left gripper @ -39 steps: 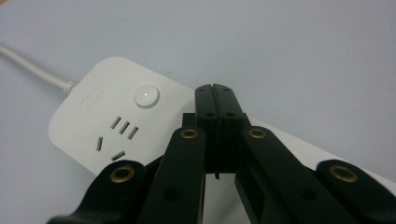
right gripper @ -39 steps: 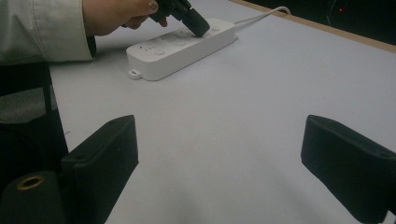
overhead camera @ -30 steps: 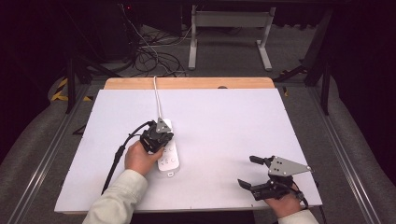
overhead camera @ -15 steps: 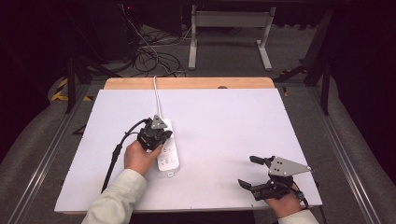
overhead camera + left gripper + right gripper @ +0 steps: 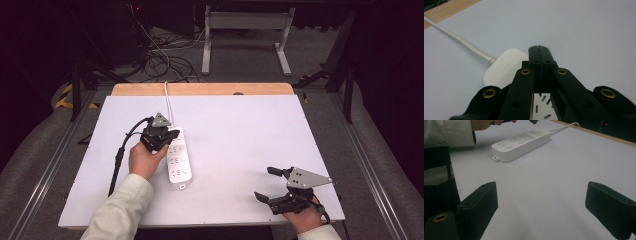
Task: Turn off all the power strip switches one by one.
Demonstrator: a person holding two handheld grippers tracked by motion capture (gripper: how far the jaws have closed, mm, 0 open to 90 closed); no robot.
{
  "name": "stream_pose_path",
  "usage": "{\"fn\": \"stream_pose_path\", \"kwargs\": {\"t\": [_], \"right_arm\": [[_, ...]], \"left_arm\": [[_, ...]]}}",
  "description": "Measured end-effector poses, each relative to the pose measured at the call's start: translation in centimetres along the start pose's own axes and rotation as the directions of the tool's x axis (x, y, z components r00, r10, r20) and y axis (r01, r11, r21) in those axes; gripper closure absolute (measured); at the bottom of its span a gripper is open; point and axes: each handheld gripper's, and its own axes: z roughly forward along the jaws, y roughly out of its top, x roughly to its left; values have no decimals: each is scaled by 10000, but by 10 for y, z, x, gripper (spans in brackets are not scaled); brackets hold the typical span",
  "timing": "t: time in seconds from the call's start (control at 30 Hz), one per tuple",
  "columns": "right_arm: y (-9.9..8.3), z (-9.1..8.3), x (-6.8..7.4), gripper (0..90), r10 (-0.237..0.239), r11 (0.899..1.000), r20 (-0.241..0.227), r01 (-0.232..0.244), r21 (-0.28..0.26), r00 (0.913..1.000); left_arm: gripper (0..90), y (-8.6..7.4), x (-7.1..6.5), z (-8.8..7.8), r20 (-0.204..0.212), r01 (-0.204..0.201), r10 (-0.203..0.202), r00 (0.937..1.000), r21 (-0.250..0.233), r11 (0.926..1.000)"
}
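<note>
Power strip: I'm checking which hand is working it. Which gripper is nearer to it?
Left. The left gripper, jaws shut, hovers over the power strip's cord end. The right gripper, jaws open, sits apart from it near the table's front right corner.

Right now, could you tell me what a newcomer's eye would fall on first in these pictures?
First, the white power strip lying left of centre on the white table, its cord running to the far edge. Over its far end hovers the left hand-held gripper, jaws shut on nothing. At the near right corner the right hand-held gripper rests with jaws wide open, nothing between them.
</note>
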Motion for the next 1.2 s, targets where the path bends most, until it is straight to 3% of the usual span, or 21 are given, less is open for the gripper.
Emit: {"fn": "stream_pose_path", "kwargs": {"t": [0.13, 0.3, 0.67, 0.9, 1.2], "right_arm": [[0, 0, -1, 117, 7, 10000, -1, -7, -14, 10000], [0, 0, -1, 117, -14, 10000, -20, 14, -12, 10000], [-1, 0, -1, 117, 33, 10000, -36, -33, -6, 10000], [-1, -1, -1, 117, 66, 10000, -26, -66, -34, 10000], [-1, 0, -1, 117, 46, 10000, -23, -46, -13, 10000]], "left_arm": [[900, -1, 6, 10, -336, -118, 128, 9994, 306, 9995], [900, -3, 9, 19, -430, -40, 59, 9991, 434, 9990], [900, -5, 6, 26, -67, -147, 150, 9999, 420, 9990], [900, -5, 3, 28, -151, -428, 437, 9989, 578, 9974], [900, -5, 3, 29, -183, -380, 391, 9991, 571, 9976]]}}
